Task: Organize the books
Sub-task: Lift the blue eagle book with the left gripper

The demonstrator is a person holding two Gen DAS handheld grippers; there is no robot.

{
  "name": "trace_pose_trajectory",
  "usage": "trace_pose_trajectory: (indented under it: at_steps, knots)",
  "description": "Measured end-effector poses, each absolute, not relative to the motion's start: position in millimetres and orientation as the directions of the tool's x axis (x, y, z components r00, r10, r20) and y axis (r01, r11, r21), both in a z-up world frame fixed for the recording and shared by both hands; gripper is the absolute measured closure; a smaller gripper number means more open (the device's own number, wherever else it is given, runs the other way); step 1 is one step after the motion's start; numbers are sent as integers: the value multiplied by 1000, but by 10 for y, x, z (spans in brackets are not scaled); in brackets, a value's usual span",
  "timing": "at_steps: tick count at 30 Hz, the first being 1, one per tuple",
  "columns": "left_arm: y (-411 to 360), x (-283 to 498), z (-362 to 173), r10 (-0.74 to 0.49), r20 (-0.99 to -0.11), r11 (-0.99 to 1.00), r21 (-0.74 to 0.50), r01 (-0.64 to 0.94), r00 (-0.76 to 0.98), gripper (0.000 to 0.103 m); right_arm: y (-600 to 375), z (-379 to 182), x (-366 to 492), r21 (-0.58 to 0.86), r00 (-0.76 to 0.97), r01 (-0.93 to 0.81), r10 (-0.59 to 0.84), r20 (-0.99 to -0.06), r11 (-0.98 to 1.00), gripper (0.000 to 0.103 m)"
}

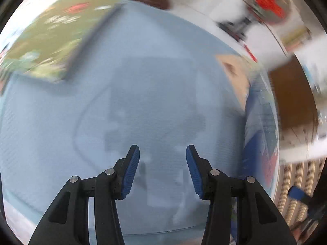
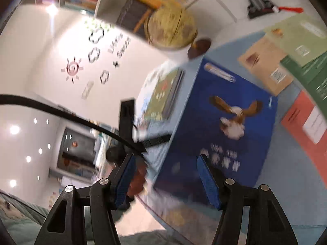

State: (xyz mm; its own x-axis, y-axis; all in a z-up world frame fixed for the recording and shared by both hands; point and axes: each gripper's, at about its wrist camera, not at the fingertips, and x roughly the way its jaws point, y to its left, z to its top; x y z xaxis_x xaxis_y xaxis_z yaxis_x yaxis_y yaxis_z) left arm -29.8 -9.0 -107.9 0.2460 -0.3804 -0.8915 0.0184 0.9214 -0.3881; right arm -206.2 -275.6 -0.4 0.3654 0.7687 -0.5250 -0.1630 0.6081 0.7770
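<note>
My left gripper hangs open over a bare stretch of the pale blue mat, with nothing between its fingers. A green book lies at the mat's far left corner. A blue book with an eagle on its cover fills the middle of the right wrist view. My right gripper is open near that book's lower corner, and its pads are not pressing on it. The same blue book shows at the right edge of the left wrist view. Both views are blurred.
A tan book, a pale green book, a dark green one and a red one lie beyond the blue book. A globe stands at the mat's far edge below bookshelves. A black cable crosses at the left.
</note>
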Motion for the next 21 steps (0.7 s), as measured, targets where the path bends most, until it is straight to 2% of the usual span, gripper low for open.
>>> trace_pose_trajectory:
  at_steps: [2,4,6,9,10,13,16,17,18,21]
  knots:
    - [72,-340,-1126,-376,-894,921,-390,-10,244,59,-2672,-133,-2068,733,341,-154,732,-590,663,41]
    - [54,-421,-1224,-402,-889,910,-414,-8,217,59,-2545,-380,-2037,583,296,-120,589,-752,804,41]
    - [-77,-493,-1319,-417,-889,906,-423,8,188,59,-2463,-637,-1993,475,234,-88,482,-844,875,41]
    - [-340,-569,-1288,-355,-909,935,-343,90,218,59,-2420,-927,-1939,439,203,-61,442,-874,896,50]
    - [-361,-595,-1284,-354,-910,935,-339,102,216,59,-2398,-1002,-1931,414,189,-50,416,-890,909,59]
    - [-456,-618,-1308,-399,-901,915,-378,141,173,59,-2353,-1007,-1927,385,222,-73,392,-893,920,67]
    - [-548,-653,-1308,-385,-907,917,-356,181,171,59,-2305,-1028,-1894,365,221,-81,374,-901,928,67]
    - [-569,-664,-1308,-406,-900,907,-376,191,159,59,-2283,-1052,-1877,363,222,-81,372,-901,928,67]
    - [-568,-674,-1325,-463,-877,879,-436,194,127,55,-2262,-1043,-1858,367,223,-78,375,-900,927,67]
    - [-509,-690,-1346,-524,-844,847,-502,177,116,57,-2317,-1011,-1840,365,241,-61,368,-898,929,66]
